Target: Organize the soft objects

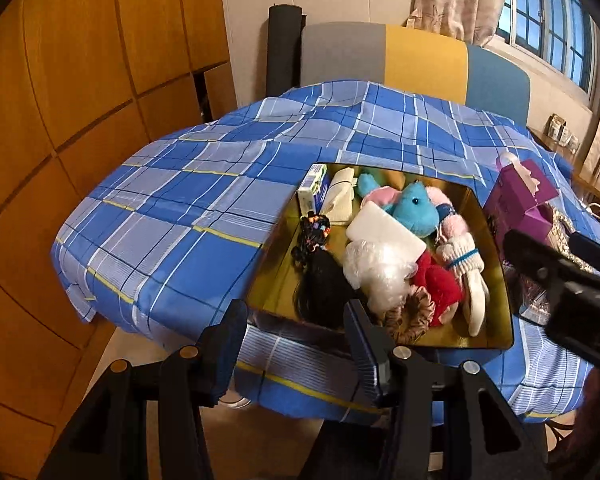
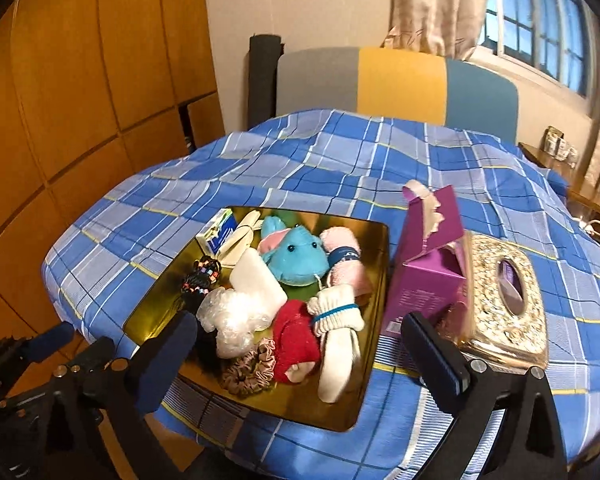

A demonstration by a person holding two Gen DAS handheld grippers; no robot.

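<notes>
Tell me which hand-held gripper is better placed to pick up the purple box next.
Probably right. The right hand-held gripper is wide open and empty, with one finger just below the purple box. The left hand-held gripper faces the gold tray's other side, farther from the box.

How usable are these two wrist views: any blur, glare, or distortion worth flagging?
Left wrist view: strong fisheye bending of the wardrobe panels, dark vignette corners, the right gripper smeared at the right edge; warm indoor light. Right wrist view: same curvature, gold tray walls mirror their contents, window bright but not blown out.
</notes>
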